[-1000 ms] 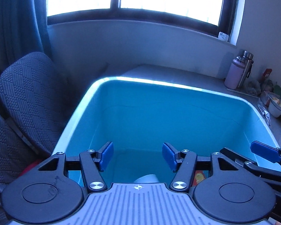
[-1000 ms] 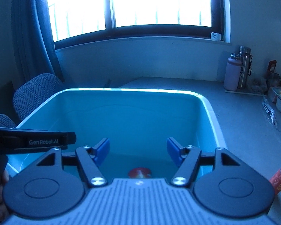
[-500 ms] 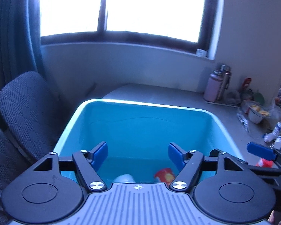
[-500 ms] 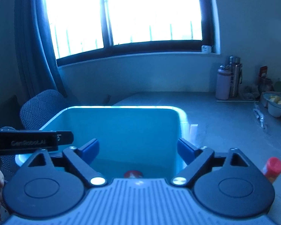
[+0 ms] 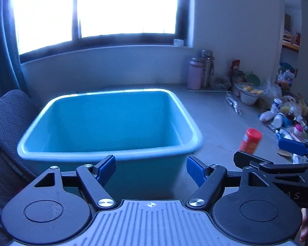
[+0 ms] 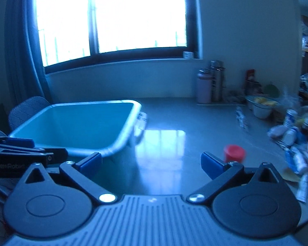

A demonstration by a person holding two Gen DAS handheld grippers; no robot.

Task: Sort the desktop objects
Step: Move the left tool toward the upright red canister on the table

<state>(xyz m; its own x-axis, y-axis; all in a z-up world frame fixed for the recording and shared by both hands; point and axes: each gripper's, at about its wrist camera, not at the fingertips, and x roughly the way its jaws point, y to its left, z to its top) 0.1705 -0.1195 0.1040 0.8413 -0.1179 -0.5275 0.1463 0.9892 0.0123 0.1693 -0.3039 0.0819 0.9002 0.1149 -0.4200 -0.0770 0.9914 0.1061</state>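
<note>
A large teal plastic bin (image 5: pixel 113 121) stands on the grey desk; its inside bottom is hidden from here. It also shows at the left in the right wrist view (image 6: pixel 76 127). My left gripper (image 5: pixel 151 169) is open and empty, in front of the bin's near wall. My right gripper (image 6: pixel 152 163) is open and empty, over the bare desk right of the bin. A small jar with a red cap (image 5: pixel 251 140) stands right of the bin; in the right wrist view the jar (image 6: pixel 234 153) is just beyond my right finger.
A heap of small bottles, tubes and packets (image 5: pixel 285 119) lies at the desk's right side. A pink bottle (image 5: pixel 194 75) and a steel flask (image 5: pixel 207 67) stand by the back wall. White bowls (image 5: pixel 248 94) sit nearby. A padded chair (image 5: pixel 6 119) is left of the bin.
Both grippers have pulled up and back out of the bin. The right one has swung right over the desk and its jaws have opened wider. The red-capped jar has come into view.
</note>
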